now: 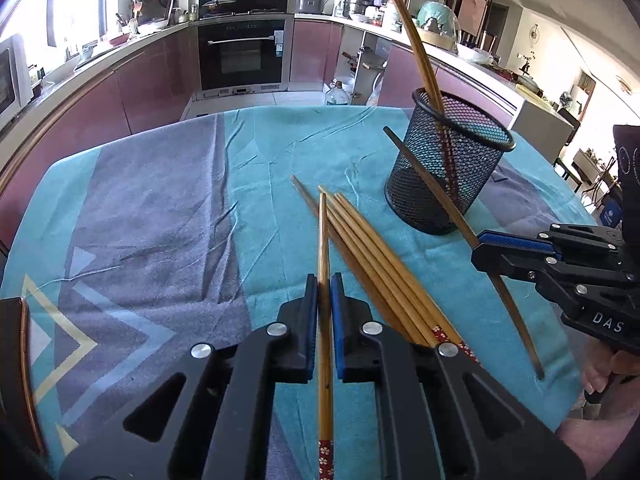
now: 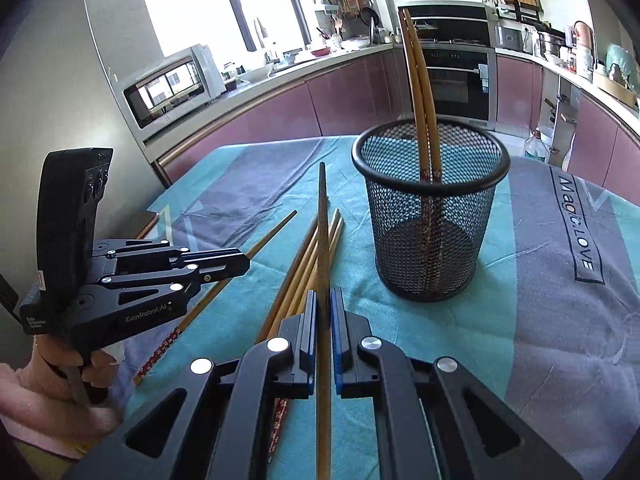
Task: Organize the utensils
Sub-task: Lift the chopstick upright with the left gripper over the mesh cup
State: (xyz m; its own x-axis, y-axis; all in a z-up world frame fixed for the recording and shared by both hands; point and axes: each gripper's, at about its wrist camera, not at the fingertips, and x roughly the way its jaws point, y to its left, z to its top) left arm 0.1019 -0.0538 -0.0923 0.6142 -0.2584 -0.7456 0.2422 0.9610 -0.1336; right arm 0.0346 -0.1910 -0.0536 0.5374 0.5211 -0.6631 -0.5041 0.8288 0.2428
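A black mesh holder (image 1: pixel 448 164) (image 2: pixel 430 216) stands on the teal towel (image 1: pixel 160 208) with two chopsticks (image 1: pixel 420 48) (image 2: pixel 418 92) upright in it. Several loose wooden chopsticks (image 1: pixel 372 264) (image 2: pixel 304 264) lie on the towel in front of it. My left gripper (image 1: pixel 324 284) (image 2: pixel 244 266) is shut on one chopstick (image 1: pixel 325 320) and holds it above the pile. My right gripper (image 2: pixel 323 298) (image 1: pixel 478 246) is shut on another chopstick (image 2: pixel 323 248) (image 1: pixel 440 200), its tip raised beside the holder.
The table's far edge (image 1: pixel 280 110) drops to the kitchen floor. Purple cabinets, an oven (image 1: pixel 242 56) and a cluttered counter lie behind. A microwave (image 2: pixel 172 84) stands at the left. A dark wooden edge (image 1: pixel 16 360) shows at the near left.
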